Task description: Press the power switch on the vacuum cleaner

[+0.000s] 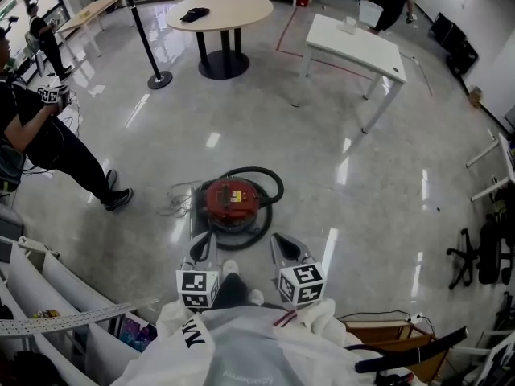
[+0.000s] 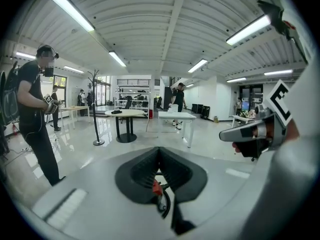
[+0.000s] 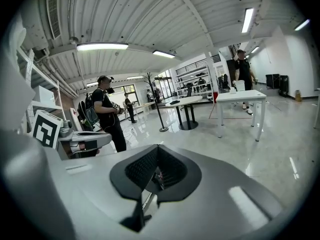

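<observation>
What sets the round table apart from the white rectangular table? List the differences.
The round table has a tan top, the white rectangular table a white one. The round table stands on a dark central pedestal, the white rectangular table on white corner legs. The round table bears a black item, the white rectangular table a pale container. Both stand on the glossy floor.

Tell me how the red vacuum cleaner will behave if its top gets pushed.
The squat, wide vacuum cleaner sits flat, so it likely won't tip. The glossy floor suggests it may slide or roll under a sideways shove. The looped black hose looks floppy and would probably shift.
</observation>
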